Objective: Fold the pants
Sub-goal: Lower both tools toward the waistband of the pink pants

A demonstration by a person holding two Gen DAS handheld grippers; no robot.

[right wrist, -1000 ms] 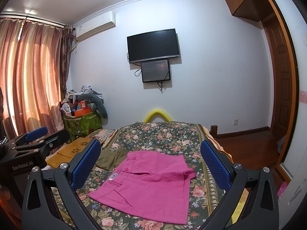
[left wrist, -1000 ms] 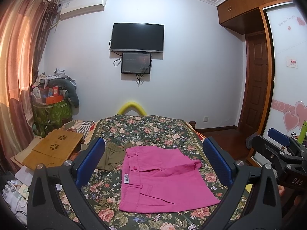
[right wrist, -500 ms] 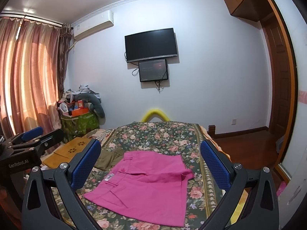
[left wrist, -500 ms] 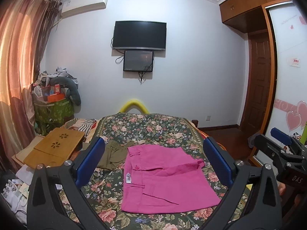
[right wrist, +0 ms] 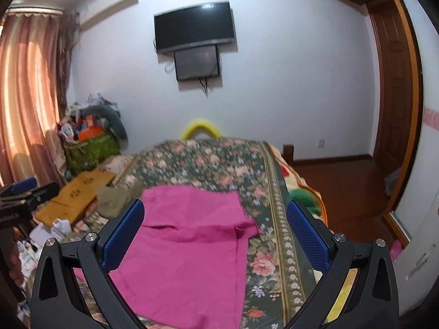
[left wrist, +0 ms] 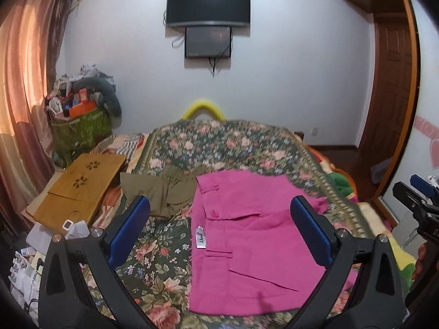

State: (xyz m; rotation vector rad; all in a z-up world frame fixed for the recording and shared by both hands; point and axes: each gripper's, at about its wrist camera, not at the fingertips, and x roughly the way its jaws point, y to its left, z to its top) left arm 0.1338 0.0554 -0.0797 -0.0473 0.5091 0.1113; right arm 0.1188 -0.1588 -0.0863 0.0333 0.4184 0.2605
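Both the left gripper (left wrist: 219, 227) and right gripper (right wrist: 215, 233), fingers spread and empty, have descended closer to the flat magenta cotton pants (left wrist: 247, 246) on the floral-covered bed (left wrist: 219, 148), indicating an imminent grasp.

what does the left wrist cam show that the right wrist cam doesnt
Only the left wrist view shows the white label, the button and the pocket seams on the pink pants.

Only the right wrist view shows the air conditioner high on the wall.

Both show the pink pants flat on the floral bedspread, the olive garment beside them, the wooden tray, the TV, and open, empty fingers.
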